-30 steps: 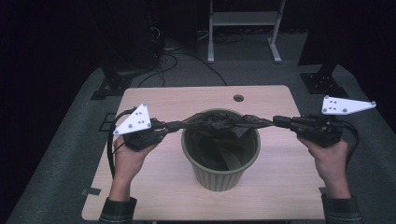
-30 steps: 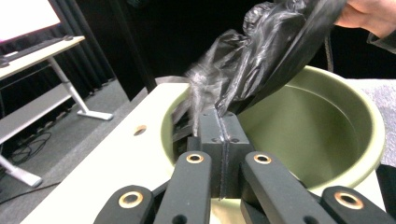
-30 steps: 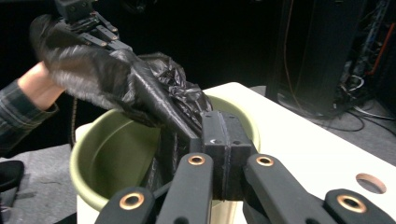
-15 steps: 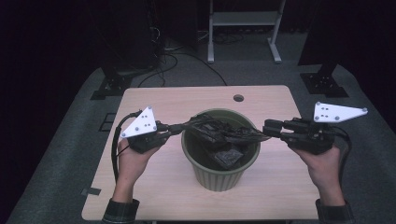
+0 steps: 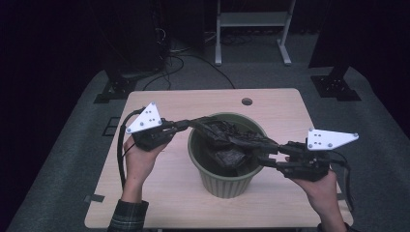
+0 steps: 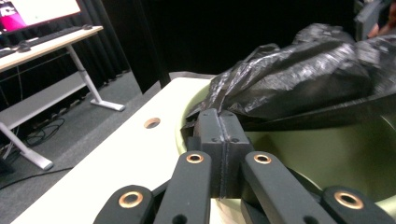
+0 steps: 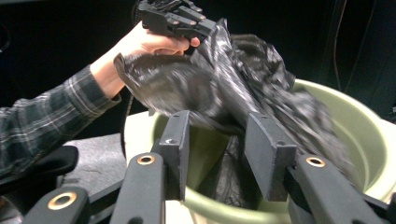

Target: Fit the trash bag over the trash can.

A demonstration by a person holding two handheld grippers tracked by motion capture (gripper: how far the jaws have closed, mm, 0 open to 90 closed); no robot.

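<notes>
A black bag (image 5: 227,140) is draped over the mouth of a green bin (image 5: 227,179) standing on the desk (image 5: 280,104). The left claw (image 6: 223,128) is clenched on the bag's edge at the bin's left rim, held by a left hand (image 5: 140,162) with the forearm raised from the desk's near edge. The right claw (image 7: 219,140) is held level at the right rim; its jaws have just been opening and stand released, with bag film lying between them.
</notes>
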